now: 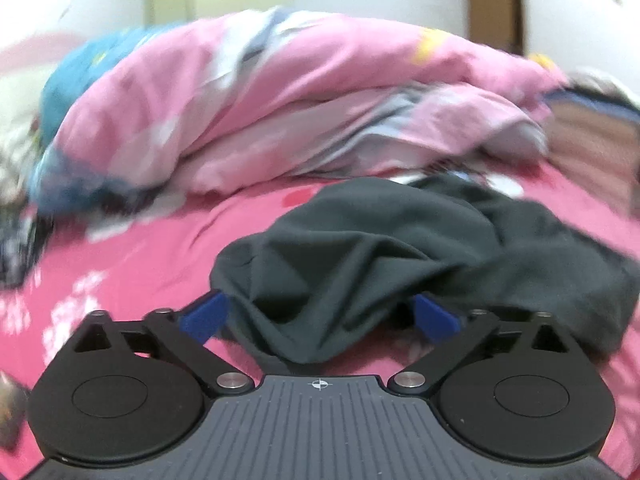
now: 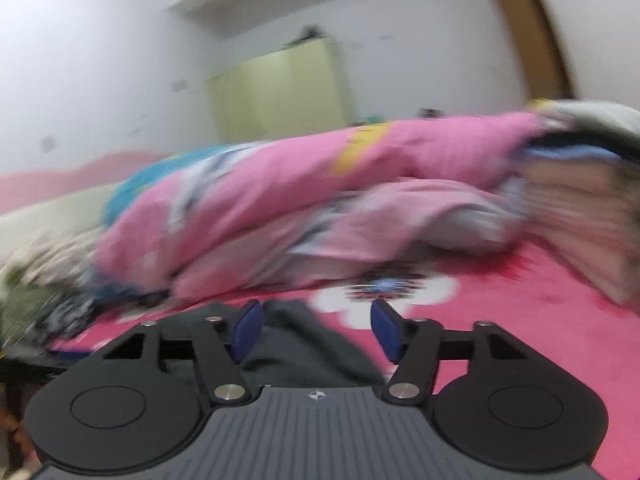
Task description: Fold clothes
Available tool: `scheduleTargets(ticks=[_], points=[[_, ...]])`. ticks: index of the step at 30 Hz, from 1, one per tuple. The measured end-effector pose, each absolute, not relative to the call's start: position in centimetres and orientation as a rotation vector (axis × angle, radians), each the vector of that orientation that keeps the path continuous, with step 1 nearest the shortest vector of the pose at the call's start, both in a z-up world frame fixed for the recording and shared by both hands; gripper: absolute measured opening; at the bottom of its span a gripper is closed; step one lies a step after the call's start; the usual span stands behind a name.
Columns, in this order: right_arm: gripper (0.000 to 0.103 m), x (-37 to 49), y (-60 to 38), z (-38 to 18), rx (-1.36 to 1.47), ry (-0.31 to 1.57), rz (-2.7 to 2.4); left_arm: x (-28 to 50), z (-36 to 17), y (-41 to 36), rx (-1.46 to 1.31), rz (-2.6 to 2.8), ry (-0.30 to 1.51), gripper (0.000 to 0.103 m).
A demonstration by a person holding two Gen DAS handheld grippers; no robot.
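Observation:
A dark grey garment point(image 1: 400, 248) lies crumpled on the pink bedsheet point(image 1: 132, 264). In the left wrist view my left gripper point(image 1: 320, 316) stands wide open. A bunched fold of the garment rises between its blue pads point(image 1: 204, 316), and neither pad presses on it. In the right wrist view my right gripper point(image 2: 316, 332) is open too. An edge of the same dark garment point(image 2: 304, 348) lies under and between its fingers, apart from the pads. Both views are motion-blurred.
A rolled pink patterned quilt point(image 1: 280, 100) lies across the bed behind the garment. More bedding and clothes point(image 1: 592, 128) are heaped at the right. A pale green wardrobe point(image 2: 280, 88) stands against the far wall, with a wooden door point(image 2: 532, 32) at the right.

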State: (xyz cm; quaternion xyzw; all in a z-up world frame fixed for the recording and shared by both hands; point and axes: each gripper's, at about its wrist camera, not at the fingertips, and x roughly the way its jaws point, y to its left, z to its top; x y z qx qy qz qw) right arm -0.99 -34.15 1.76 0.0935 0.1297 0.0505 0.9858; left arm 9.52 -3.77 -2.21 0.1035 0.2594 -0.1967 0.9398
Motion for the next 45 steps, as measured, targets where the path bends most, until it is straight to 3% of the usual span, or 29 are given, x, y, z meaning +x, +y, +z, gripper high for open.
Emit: scheduleTargets(ticks=[4,8,10,11,14,15,16,18,21,34,45], points=[[0.075,1.0,-29.0,0.9,0.058,0.297,0.306,9.8,-2.9,-5.0,0.358,-0.399,0.535,0.102],[0.076,2.9,-24.3,-0.7,-0.122,0.357,0.418,10.8,-4.2,-6.0,0.509,-0.364,0.547,0.096],[0.076,3.8,-22.8,-1.5,-0.194,0.385,0.440,11.1,-4.8,-6.6,0.566,-0.356,0.553,0.089],[0.075,4.3,-22.3,-1.9,-0.220,0.398,0.440,11.4,-5.2,-6.9,0.590,-0.353,0.558,0.078],[0.058,5.0,-21.9,-3.0,-0.254,0.438,0.424,11.8,-5.9,-7.4,0.626,-0.335,0.572,0.059],[0.049,5.3,-22.0,-3.2,-0.250,0.452,0.415,12.0,-6.0,-7.5,0.625,-0.325,0.574,0.053],[0.032,5.3,-22.3,-3.2,-0.233,0.458,0.407,12.1,-6.1,-7.5,0.618,-0.314,0.574,0.050],[0.014,4.8,-23.4,-3.0,-0.194,0.453,0.391,12.3,-5.7,-7.2,0.577,-0.285,0.563,0.031],[0.006,3.2,-25.3,-2.2,-0.146,0.412,0.355,13.0,-4.5,-6.4,0.494,-0.240,0.553,0.016],[0.004,-2.8,-39.0,4.2,0.116,0.145,-0.077,12.2,0.2,-3.7,0.326,-0.140,0.461,0.007],[0.002,-5.0,-44.3,1.8,0.212,0.206,-0.333,8.4,0.2,-0.2,0.240,-0.158,0.479,0.006]])
